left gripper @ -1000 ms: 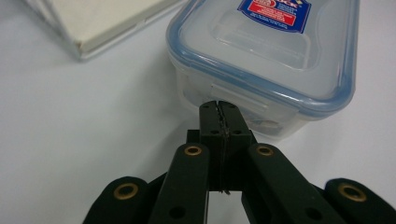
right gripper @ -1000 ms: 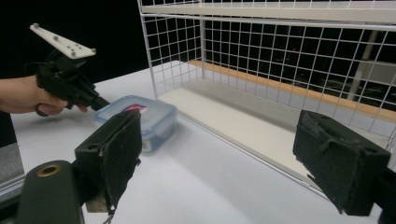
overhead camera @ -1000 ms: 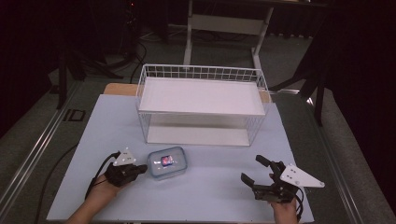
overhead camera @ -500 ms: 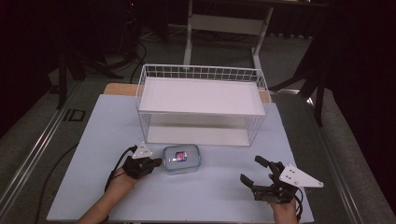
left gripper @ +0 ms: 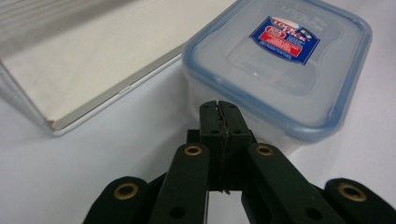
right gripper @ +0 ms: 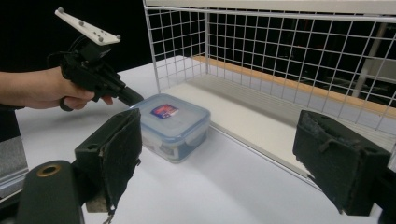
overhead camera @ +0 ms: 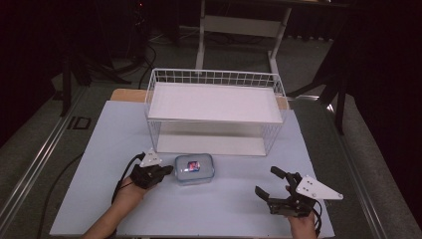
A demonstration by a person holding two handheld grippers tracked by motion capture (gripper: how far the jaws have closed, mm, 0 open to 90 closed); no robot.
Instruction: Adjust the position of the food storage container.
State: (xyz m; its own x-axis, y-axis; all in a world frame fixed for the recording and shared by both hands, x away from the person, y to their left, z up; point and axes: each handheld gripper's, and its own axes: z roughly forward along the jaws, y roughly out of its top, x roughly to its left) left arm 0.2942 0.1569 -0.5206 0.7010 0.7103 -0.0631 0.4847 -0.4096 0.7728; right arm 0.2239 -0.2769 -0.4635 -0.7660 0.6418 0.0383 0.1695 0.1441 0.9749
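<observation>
High view: a small clear plastic box [overhead camera: 195,169] with a blue-rimmed lid and a red and blue label lies on the pale blue table [overhead camera: 99,149], just in front of the lower shelf of a white wire rack [overhead camera: 214,107]. The left gripper [overhead camera: 166,170] sits at the box's left side, its tip right against the wall of the box. The right gripper [overhead camera: 271,182] rests well apart from the box, near the right front edge of the table, held in the person's hand.

Left gripper view: the two black jaws are pressed flat together with nothing between them, and their joined tip [left gripper: 218,109] meets the side wall of the box [left gripper: 280,70] just under the lid's rim. The rack's bottom board [left gripper: 88,56] lies to the left, near the box but apart from it.

Right gripper view: the jaws stand wide apart and hold nothing. Between them, farther off, the box [right gripper: 173,123] stands upright on the table beside the rack's bottom board, and the left gripper [right gripper: 130,99], gripped by a hand [right gripper: 44,91], touches its far side.
</observation>
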